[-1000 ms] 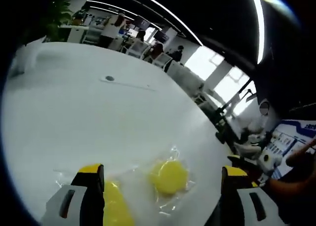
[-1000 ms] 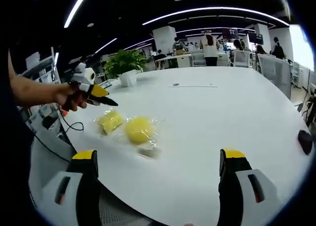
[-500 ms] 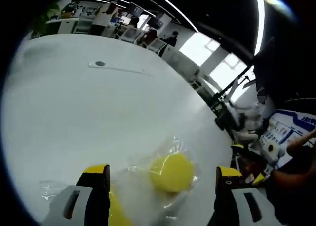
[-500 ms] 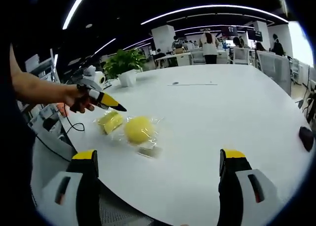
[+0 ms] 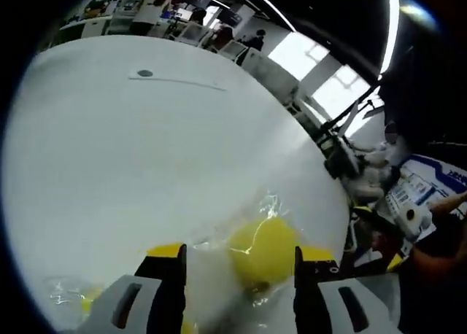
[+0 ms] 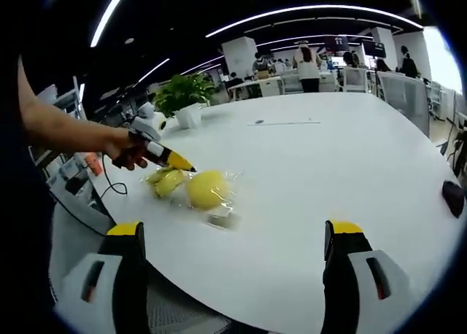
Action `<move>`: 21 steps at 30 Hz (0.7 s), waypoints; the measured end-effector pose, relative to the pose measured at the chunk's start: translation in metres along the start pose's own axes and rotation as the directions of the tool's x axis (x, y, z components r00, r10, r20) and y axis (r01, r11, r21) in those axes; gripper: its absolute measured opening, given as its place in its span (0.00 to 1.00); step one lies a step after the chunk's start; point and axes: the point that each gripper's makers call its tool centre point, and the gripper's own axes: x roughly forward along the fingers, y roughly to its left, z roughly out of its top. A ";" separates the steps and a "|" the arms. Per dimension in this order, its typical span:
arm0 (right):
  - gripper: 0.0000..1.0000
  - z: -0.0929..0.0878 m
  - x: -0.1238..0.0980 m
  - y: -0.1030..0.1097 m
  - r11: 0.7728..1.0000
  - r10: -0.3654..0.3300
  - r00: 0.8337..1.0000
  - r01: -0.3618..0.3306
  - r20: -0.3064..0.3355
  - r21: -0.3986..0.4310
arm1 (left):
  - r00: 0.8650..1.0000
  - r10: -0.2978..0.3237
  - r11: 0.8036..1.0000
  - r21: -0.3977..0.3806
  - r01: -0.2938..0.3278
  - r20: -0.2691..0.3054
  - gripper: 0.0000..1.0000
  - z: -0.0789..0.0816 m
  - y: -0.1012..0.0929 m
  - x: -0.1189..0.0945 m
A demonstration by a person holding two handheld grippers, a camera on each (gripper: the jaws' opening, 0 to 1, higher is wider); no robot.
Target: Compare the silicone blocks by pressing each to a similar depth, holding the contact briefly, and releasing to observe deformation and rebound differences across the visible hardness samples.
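A round yellow silicone block in clear wrap lies on the white table, just ahead of my left gripper. It sits between the jaws, nearer the right one. The jaws stand open but narrowed. A second yellow block peeks out at the lower left. In the right gripper view, the round block and the flatter one lie side by side. A hand holds the left gripper with its tip at them. My right gripper hangs open well back from the blocks, holding nothing.
A small clear wrapped piece lies just in front of the round block. A potted plant stands at the far left of the table, a dark object at its right edge. A cable trails off the left edge.
The left gripper has moved down and forward onto the round block, and its jaws have narrowed. The right gripper has held still and open.
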 end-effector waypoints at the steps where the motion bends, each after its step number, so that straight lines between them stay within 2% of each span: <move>1: 0.96 0.000 0.000 0.001 1.000 0.001 1.000 -0.001 -0.001 0.000 | 1.000 -0.001 1.000 0.008 0.001 0.002 0.51 0.001 0.001 -0.001; 5: 0.96 0.001 -0.001 0.002 1.000 0.001 1.000 -0.001 0.003 0.007 | 1.000 0.000 1.000 0.008 0.000 -0.024 0.39 -0.003 0.005 0.000; 8: 0.96 0.003 -0.002 0.001 1.000 -0.001 1.000 0.000 0.010 0.010 | 1.000 0.009 1.000 -0.012 -0.009 -0.020 0.32 -0.003 0.010 0.001; 10: 0.96 0.003 -0.002 0.001 1.000 -0.001 1.000 0.001 0.008 0.006 | 1.000 0.009 0.997 -0.070 -0.010 -0.013 0.28 -0.002 0.013 0.002; 12: 0.96 0.004 -0.002 0.000 1.000 -0.002 1.000 0.002 0.007 0.006 | 1.000 0.009 0.994 -0.108 -0.009 0.000 0.25 -0.001 0.015 0.003; 16: 0.96 0.011 -0.002 -0.003 0.999 -0.022 0.999 0.020 0.045 0.048 | 0.999 0.042 0.992 -0.121 -0.042 0.000 0.22 0.000 0.016 0.006; 19: 0.96 0.002 0.000 0.002 1.000 -0.004 1.000 0.004 0.006 0.005 | 0.999 0.042 0.991 -0.125 -0.044 -0.020 0.22 -0.004 0.014 0.011; 21: 0.96 -0.001 0.001 0.002 1.000 -0.008 1.000 0.008 -0.004 0.004 | 0.999 0.052 0.994 -0.092 -0.053 -0.012 0.21 -0.004 0.014 0.014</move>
